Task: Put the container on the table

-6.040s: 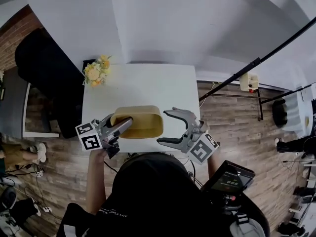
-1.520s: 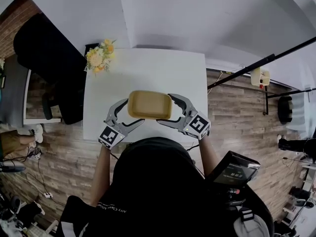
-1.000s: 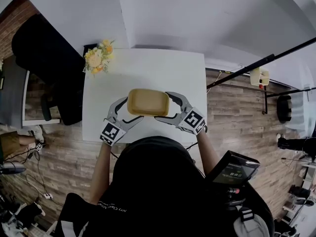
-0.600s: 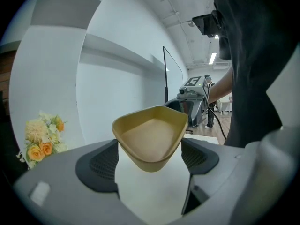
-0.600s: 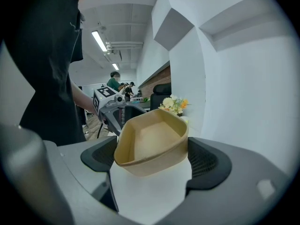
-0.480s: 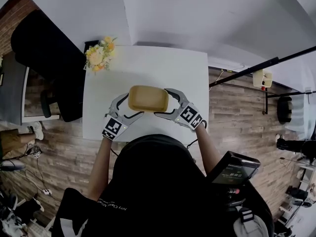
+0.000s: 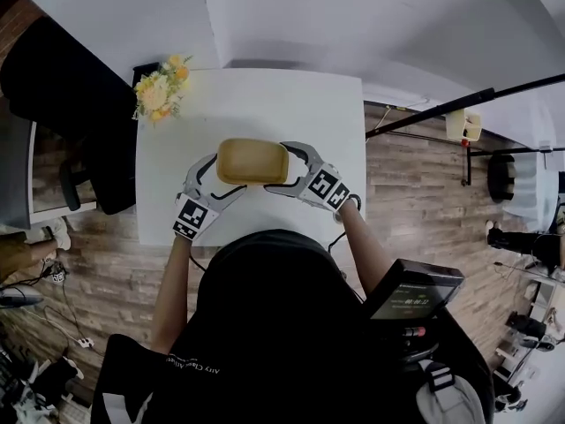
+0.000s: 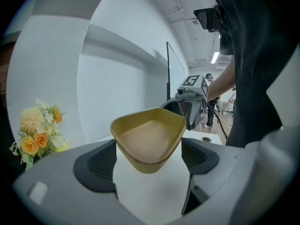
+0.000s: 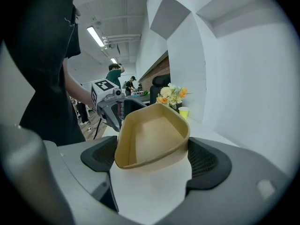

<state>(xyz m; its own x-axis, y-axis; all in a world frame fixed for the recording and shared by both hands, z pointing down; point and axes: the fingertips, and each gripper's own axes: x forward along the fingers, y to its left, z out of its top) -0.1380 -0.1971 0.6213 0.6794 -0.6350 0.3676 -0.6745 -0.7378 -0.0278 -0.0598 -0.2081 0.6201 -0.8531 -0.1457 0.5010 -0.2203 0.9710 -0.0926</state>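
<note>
At the far left of the head view a black chair is cut off by the frame's edge. Beside it, on the back left corner of the white table, stands a bunch of yellow and orange flowers; what holds them is hidden under the blooms.

The left gripper reaches in from the near left, its jaws spread wide and their dark pads pressed on either side of the left end of the tan container. In its own view that end fills the gap between the pads, with bare tabletop below.

The container lies over the middle of the table, open side up and empty. No view settles whether its base touches the tabletop.

The right gripper clamps the opposite end the same way, wide jaws against both sides.

The person's dark head and shoulders hide the table's near edge and both wrists' lower parts.
</note>
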